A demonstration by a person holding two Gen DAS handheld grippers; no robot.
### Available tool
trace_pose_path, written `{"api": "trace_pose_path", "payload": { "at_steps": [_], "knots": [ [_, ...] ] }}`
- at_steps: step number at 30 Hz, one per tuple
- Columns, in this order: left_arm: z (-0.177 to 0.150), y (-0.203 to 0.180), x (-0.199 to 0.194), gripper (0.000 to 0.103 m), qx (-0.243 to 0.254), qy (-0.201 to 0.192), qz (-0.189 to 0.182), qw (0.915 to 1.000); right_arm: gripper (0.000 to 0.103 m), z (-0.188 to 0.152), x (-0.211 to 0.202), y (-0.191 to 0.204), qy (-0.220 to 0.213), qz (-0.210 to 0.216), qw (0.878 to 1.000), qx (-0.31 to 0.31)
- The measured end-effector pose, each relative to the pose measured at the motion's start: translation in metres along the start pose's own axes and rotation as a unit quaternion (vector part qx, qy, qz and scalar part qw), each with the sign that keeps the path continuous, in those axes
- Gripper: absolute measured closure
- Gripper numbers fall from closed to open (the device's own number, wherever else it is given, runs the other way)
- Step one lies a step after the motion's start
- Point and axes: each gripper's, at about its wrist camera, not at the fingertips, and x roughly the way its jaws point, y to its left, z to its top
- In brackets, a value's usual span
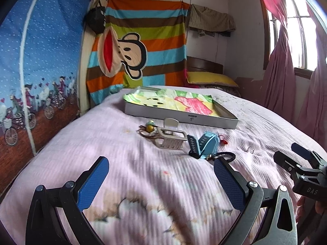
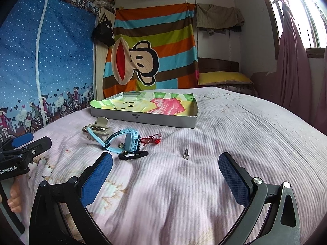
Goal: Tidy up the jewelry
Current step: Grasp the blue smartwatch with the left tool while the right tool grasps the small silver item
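Note:
Jewelry lies loose on the pink bedspread: a beige hair claw (image 1: pixel 170 137) (image 2: pixel 98 129), a blue watch (image 1: pixel 204 146) (image 2: pixel 127 141), a green-bead cord piece (image 1: pixel 150 128), a red string bracelet (image 2: pixel 151 139), a black hair tie (image 1: pixel 223 155) (image 2: pixel 132 155) and a small silver ring (image 2: pixel 186 154) (image 1: pixel 251 149). A shallow grey box (image 1: pixel 179 117) (image 2: pixel 143 120) with a colourful lining lies behind them. My left gripper (image 1: pixel 161 173) is open and empty, short of the items. My right gripper (image 2: pixel 165 168) is open and empty, just short of the ring.
The bed fills the foreground. A blue printed wardrobe (image 2: pixel 40 61) stands at the left, a striped monkey blanket (image 2: pixel 151 47) hangs behind, a yellow pillow (image 2: pixel 222 77) lies at the head, and pink curtains (image 2: pixel 294 65) hang at the right.

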Motion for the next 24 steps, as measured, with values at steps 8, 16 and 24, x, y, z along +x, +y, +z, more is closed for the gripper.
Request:
{"api": "trace_pose_path", "payload": {
  "at_steps": [8,16,24],
  "knots": [
    [0.013,-0.010,0.036,0.004,0.022,0.054,-0.037,0.9976,0.001,0.016,0.036,-0.017,0.060,0.025,0.998,-0.004],
    [0.023,-0.022,0.079,0.021,0.031,0.119,-0.082,0.9890,0.017,0.019,0.089,-0.024,0.113,0.047,0.992,-0.005],
    [0.023,-0.039,0.118,0.039,0.055,0.181,-0.106,0.9763,0.052,0.016,0.136,-0.035,0.172,0.064,0.983,0.021]
  ]
}}
